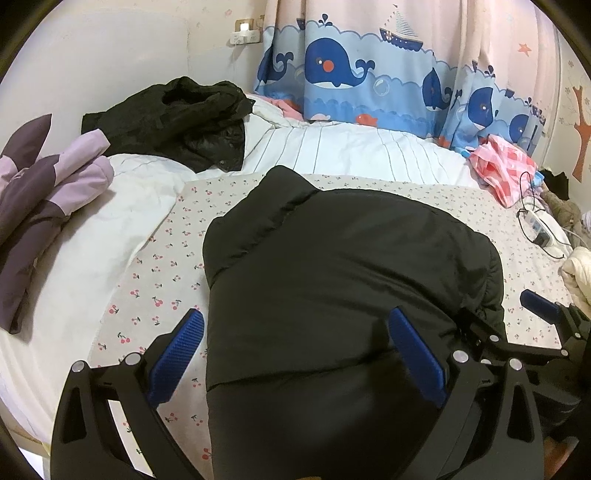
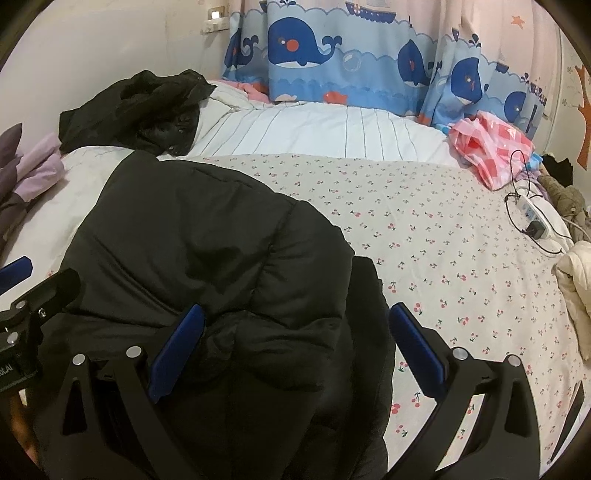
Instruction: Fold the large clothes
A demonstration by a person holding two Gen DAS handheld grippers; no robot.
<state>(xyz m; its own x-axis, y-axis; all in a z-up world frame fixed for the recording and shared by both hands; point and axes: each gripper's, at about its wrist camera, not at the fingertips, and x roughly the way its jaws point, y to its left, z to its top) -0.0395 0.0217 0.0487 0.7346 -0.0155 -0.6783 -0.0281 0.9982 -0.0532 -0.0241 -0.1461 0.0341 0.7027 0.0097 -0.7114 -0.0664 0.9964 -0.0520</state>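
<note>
Left wrist view: left hand-held gripper (image 1: pixel 295 354) is hanging spread over the black puffer jacket (image 1: pixel 351 266), which is lying on the bed (image 1: pixel 424 199) near its front edge, long axis running away.
Right wrist view: right hand-held gripper (image 2: pixel 295 350) is straddling the jacket's right edge, spread, equally near.

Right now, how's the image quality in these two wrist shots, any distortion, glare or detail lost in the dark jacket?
Left wrist view: strong fisheye bending, dark corners; the black puffer jacket reads nearly flat black, seams faint. A wall light blows out white. Right wrist view: same curvature, the whale curtain sharp, the jacket's folds slightly clearer, no glare on the cherry-print sheet.
</note>
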